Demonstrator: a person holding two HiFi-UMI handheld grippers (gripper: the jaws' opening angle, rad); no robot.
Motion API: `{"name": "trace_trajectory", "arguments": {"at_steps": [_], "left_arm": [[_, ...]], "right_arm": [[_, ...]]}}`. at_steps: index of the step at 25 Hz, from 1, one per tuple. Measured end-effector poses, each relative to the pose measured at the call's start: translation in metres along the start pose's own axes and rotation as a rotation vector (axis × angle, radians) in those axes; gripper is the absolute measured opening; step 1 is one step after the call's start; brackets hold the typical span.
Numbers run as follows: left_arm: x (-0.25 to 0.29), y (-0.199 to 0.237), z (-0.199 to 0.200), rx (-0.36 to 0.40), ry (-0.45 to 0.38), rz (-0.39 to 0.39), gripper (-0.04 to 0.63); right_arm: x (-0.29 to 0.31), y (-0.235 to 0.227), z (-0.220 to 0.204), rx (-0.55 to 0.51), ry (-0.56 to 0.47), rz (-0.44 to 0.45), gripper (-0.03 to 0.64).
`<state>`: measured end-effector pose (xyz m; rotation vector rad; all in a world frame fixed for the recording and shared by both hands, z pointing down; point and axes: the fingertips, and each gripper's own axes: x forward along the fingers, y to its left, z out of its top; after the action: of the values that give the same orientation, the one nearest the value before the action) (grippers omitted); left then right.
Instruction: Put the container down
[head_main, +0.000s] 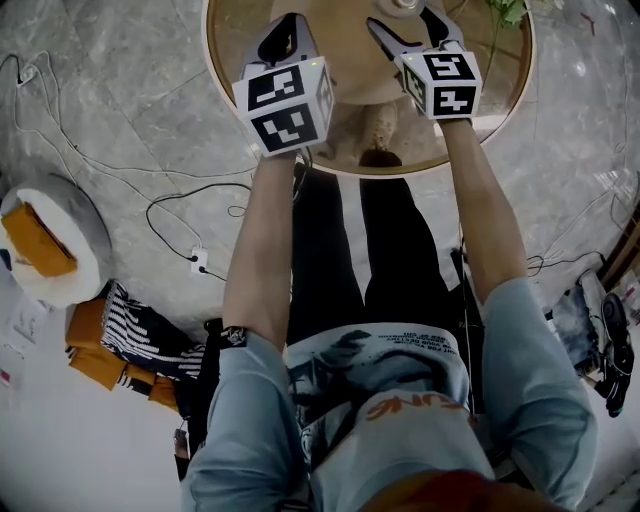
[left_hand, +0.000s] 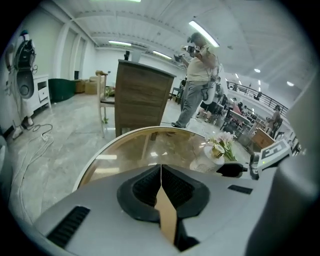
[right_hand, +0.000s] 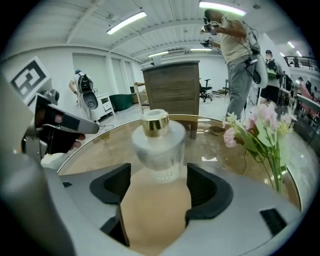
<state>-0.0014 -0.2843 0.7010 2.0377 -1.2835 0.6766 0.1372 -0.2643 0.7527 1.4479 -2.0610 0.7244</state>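
Note:
A frosted white container (right_hand: 160, 145) with a gold cap stands upright on the round glass table (right_hand: 100, 150). Its base sits at the tips of my right gripper (right_hand: 156, 186), which is open; a gap shows on the left side of the container, and on the right I cannot tell whether it touches the pad. In the head view the container (head_main: 404, 5) is cut off by the top edge, just beyond the right gripper (head_main: 408, 28). My left gripper (left_hand: 161, 172) is shut on nothing and hovers over the table to the left (head_main: 288, 28). From there the container (left_hand: 212, 156) shows at right.
Pink flowers (right_hand: 260, 130) stand on the table just right of the container. A wooden cabinet (left_hand: 140, 97) and a standing person (left_hand: 197, 80) are beyond the table. Cables (head_main: 190, 215) trail over the marble floor at left. The table rim (head_main: 225, 85) runs close to my legs.

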Motion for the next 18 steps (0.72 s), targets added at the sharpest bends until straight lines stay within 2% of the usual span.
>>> {"name": "trace_trajectory", "arguments": {"at_steps": [4,7,11,15,18], "left_arm": [[-0.016,-0.007,-0.015,0.008,0.023,0.01,0.029],[-0.031,-0.012,-0.021,-0.005,0.036,0.024,0.028],[-0.054,-0.022,-0.026,-0.021,0.042,0.032,0.026],[-0.074,-0.048,-0.032,0.003,0.068,0.034,0.025],[-0.096,-0.071,-0.037,0.006,0.076,0.025,0.025]], "right_arm": [[-0.036,0.003,-0.029,0.093,0.025,0.008,0.339],[-0.064,0.007,-0.046,0.147,0.047,0.032,0.249],[-0.097,0.01,-0.055,0.165,0.067,0.04,0.135],[-0.123,0.003,-0.053,0.184,0.075,0.025,0.03],[-0.144,0.002,-0.048,0.202,0.08,0.037,0.011]]}}
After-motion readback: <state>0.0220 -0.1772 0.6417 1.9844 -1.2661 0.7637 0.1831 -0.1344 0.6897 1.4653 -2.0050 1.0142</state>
